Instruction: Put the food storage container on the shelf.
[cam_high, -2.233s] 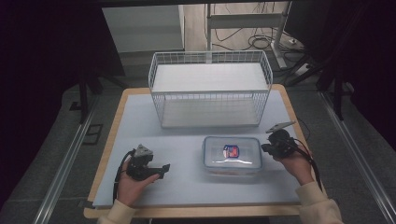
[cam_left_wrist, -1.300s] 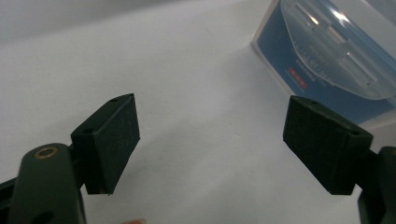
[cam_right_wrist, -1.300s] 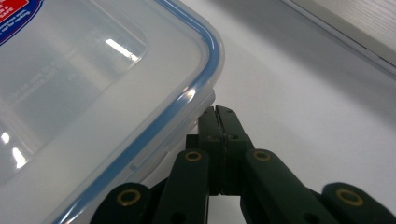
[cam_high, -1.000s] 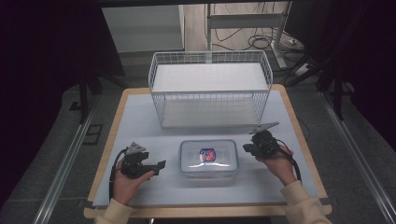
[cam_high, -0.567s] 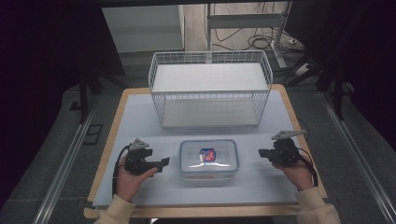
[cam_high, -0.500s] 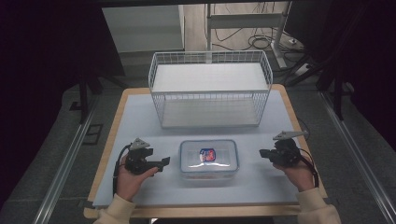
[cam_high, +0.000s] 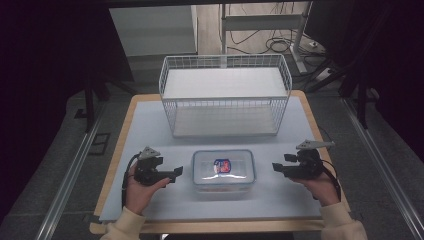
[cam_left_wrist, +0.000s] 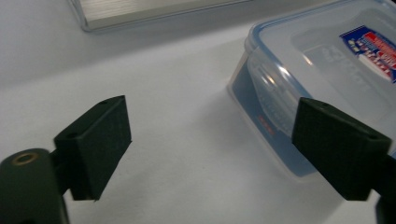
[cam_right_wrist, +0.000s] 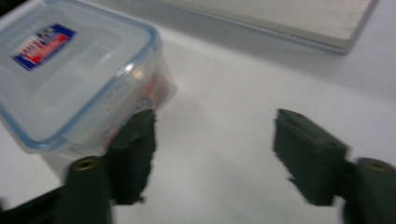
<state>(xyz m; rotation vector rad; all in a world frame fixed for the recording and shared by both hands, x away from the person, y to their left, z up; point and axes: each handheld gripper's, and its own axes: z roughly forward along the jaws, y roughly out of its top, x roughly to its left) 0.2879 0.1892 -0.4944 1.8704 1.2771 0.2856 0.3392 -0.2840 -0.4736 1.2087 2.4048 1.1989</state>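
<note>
1. nearest the person, the left tool (cam_high: 172, 174) rests in the left hand (cam_high: 140, 192) at the near left of the surface (cam_high: 150, 125), jaws spread wide and gripping nothing; in the left gripper view they frame bare surface, with the container's end wall just past one jaw.
2. the right tool (cam_high: 277, 166) mirrors it from the right hand (cam_high: 320, 186), jaws wide apart and empty, well apart from the container, pointing at its other end.
3. between the 2 tools sits the clear lidded container (cam_high: 223, 170), flat on the surface, blue-rimmed lid shut, a red and blue label (cam_high: 223, 165) on top; something orange shows inside. flanking it from both ends probably suits a 2-sided lift.
4. farther back stands the white wire basket (cam_high: 225, 102), open at the top and holding nothing, just beyond the container, likely its destination.
</note>
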